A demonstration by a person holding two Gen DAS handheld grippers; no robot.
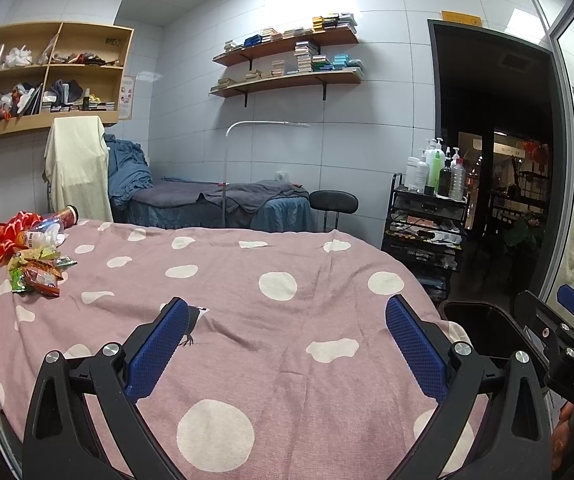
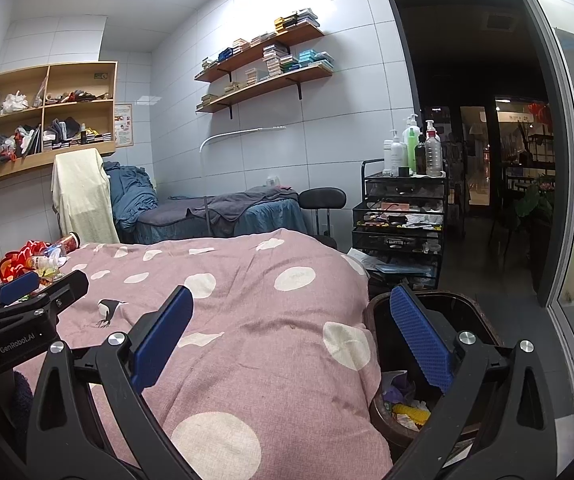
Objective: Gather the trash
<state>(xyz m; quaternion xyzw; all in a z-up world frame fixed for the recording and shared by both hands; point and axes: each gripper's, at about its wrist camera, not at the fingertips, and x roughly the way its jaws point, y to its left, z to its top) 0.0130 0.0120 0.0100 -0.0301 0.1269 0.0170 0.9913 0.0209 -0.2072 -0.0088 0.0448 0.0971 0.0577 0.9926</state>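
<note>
A pile of trash lies at the far left of the pink dotted bed: snack wrappers, a crushed clear bottle, a red can and a red-yellow bag. It also shows in the right wrist view. A dark brown bin with wrappers inside stands at the bed's right side; its rim shows in the left wrist view. My left gripper is open and empty above the bed. My right gripper is open and empty, its right finger over the bin.
A black trolley with bottles on top stands behind the bin. A black stool and a blue massage bed are beyond the pink bed. A glass door is at the right. Wall shelves hang above.
</note>
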